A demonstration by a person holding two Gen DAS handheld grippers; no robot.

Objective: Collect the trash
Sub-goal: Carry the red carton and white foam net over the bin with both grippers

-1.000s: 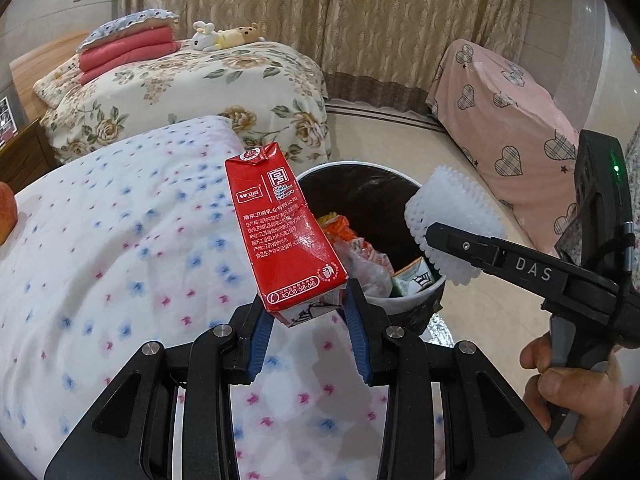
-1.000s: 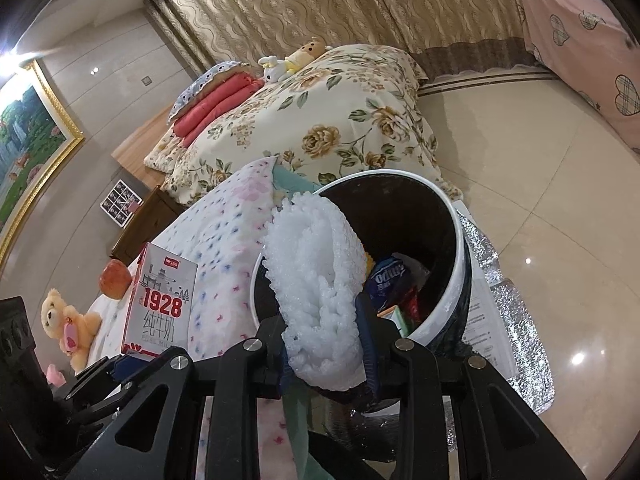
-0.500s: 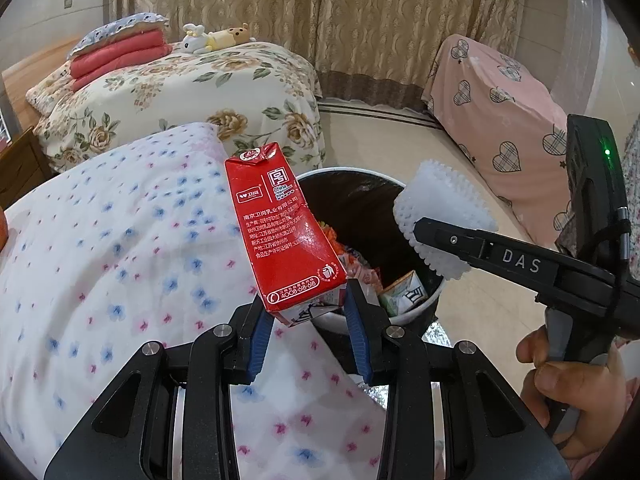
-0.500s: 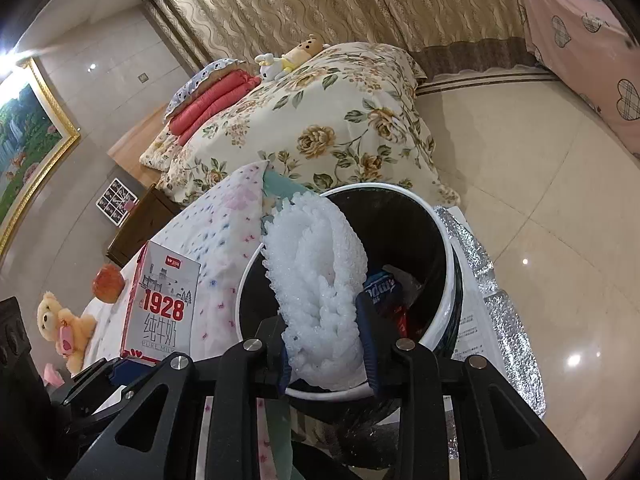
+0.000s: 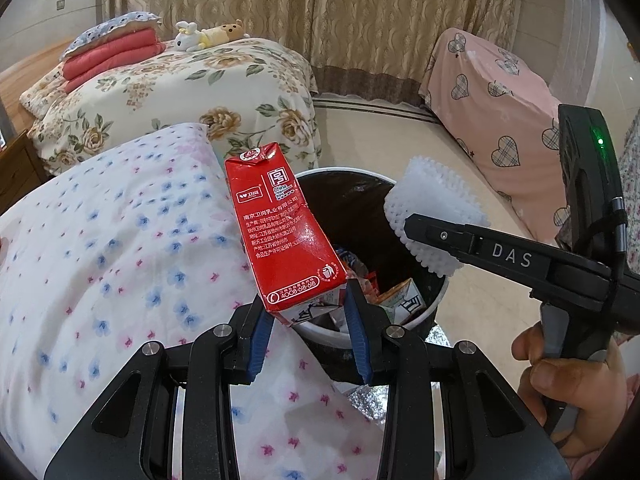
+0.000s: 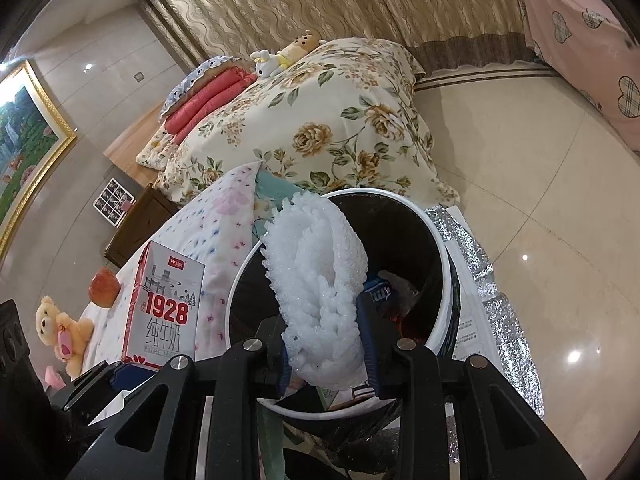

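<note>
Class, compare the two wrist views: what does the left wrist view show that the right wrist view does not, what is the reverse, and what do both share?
Only the left wrist view shows the carton's red side, a person's hand on the right gripper's handle, and its green light.

Only the right wrist view shows the framed painting, an apple, a teddy bear and the carton's "1928" face.

Both show the milk carton, white foam net, trash bin and floral bed.

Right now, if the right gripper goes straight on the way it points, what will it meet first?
Probably the open trash bin. The right gripper, shut on the white foam net, points down into the bin's mouth, so the trash inside would come first. Depth is hard to judge.
</note>
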